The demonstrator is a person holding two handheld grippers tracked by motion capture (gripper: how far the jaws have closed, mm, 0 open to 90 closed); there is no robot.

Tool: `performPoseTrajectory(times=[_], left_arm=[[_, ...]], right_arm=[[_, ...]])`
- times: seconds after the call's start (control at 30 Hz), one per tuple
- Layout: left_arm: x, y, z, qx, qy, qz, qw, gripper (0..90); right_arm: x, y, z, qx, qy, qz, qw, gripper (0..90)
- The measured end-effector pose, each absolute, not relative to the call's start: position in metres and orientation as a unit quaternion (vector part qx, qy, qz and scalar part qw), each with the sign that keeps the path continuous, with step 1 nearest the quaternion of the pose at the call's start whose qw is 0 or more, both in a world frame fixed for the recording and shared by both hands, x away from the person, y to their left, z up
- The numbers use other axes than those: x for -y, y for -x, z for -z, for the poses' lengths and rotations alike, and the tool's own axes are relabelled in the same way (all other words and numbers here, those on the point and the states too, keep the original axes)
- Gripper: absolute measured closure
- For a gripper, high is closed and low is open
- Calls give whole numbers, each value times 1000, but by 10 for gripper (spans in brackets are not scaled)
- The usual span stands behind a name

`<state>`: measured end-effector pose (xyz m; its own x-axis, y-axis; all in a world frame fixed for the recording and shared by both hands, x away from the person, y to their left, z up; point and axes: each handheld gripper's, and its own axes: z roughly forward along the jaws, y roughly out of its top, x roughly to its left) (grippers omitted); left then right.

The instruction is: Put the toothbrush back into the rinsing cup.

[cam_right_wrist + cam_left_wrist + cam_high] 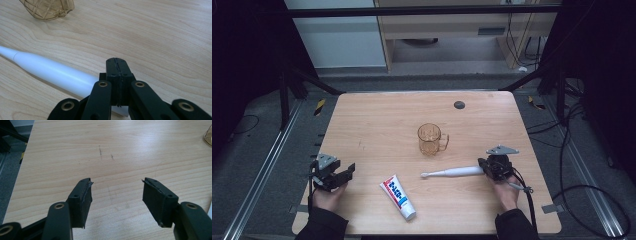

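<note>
A white electric toothbrush [452, 172] lies on the wooden table [377, 120], its head pointing left. My right gripper [492, 167] sits over the handle end; in the right gripper view its jaws [117, 61] are pressed together with nothing between them, and the toothbrush [50, 72] runs under the left linkage. An amber see-through mug [430, 138] stands upright behind the brush. A toothpaste tube [398, 196] lies near the front edge. At the front left my left gripper [348, 171] is held open over bare wood [117, 185], with nothing between its pads.
A small dark round disc [459, 104] sits at the back of the table. The mug's edge [208, 136] shows at the far right of the left gripper view. Cables [572, 165] lie on the floor right of the table, and black frame struts [314, 80] flank its back corners.
</note>
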<state>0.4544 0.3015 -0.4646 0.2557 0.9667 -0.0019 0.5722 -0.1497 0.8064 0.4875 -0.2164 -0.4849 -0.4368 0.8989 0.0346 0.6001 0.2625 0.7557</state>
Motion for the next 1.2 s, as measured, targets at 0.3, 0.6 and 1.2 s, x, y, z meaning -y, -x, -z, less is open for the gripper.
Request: performPoseTrajectory(times=[0.3,0.6,1.2], left_arm=[[-302,-454,465,-544,-708,-274,358,394],[-302,-454,465,-544,-708,-274,358,395],[-302,-454,464,-543,-710,-274,357,403]], right_arm=[[218,-486,485,-771,-487,-355,205,899],[222,-480,485,-774,-488,-350,200,900],[220,-461,482,-787,-475,-345,193,900]])
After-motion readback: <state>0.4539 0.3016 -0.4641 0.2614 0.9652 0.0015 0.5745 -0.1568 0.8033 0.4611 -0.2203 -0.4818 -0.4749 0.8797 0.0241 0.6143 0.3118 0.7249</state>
